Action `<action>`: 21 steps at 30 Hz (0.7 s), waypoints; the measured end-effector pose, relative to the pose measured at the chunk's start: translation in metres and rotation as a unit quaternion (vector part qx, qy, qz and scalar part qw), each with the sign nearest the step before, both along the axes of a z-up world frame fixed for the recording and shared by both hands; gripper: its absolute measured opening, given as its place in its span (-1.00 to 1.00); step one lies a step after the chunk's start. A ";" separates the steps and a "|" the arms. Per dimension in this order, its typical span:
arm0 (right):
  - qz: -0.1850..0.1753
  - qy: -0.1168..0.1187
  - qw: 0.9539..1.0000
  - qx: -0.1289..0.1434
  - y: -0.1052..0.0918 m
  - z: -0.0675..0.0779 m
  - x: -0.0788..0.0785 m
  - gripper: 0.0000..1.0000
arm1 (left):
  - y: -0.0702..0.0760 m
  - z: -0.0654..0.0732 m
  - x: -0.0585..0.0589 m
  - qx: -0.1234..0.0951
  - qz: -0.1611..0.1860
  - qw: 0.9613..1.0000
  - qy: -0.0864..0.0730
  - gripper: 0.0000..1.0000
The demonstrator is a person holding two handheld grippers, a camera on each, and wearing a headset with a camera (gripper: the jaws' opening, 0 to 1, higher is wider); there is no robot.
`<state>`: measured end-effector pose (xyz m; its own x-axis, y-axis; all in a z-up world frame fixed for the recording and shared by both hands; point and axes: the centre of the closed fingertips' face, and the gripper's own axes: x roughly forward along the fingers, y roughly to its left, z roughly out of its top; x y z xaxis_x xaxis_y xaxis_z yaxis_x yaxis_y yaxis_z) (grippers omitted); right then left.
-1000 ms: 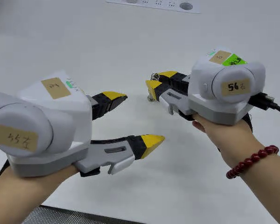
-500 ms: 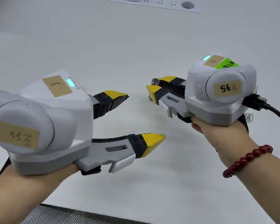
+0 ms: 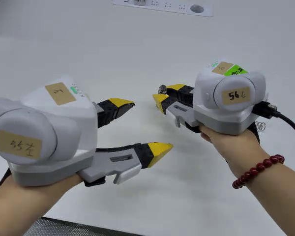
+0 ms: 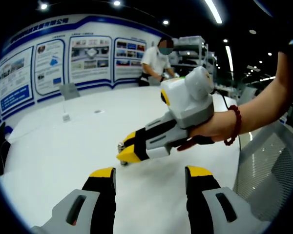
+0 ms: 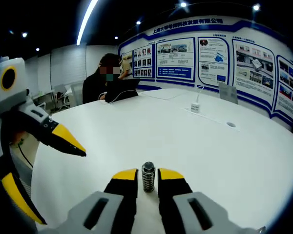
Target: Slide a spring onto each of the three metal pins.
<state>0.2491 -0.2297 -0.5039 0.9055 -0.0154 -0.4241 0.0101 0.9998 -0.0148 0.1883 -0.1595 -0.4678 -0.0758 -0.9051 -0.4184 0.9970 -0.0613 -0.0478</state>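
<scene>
Metal spring point(image 5: 148, 176) clamped upright in right gripper point(image 3: 163, 93) jaws, far right | left gripper point(image 3: 152, 124) jaws wide apart, near left | white table point(image 3: 137, 49) below

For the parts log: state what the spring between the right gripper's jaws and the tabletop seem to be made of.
The spring looks like bare steel wire: silvery grey, with bright glints along its coils. The tabletop is smooth, plain white and faintly glossy, with soft light reflections. It is probably laminate or painted board, but the look leaves that open.
</scene>
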 end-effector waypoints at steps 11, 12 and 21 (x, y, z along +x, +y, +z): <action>0.010 -0.020 1.000 0.009 0.007 0.027 -0.010 -0.49 | 0.000 0.002 0.000 -0.001 -0.002 1.000 -0.009 0.16; 0.010 -0.021 1.000 0.008 0.007 0.029 -0.012 -0.47 | -0.001 0.002 0.000 -0.001 -0.003 1.000 -0.010 0.16; 0.000 -0.035 0.999 0.022 0.003 0.048 -0.027 -0.30 | -0.005 0.004 -0.004 0.001 -0.013 1.000 -0.023 0.17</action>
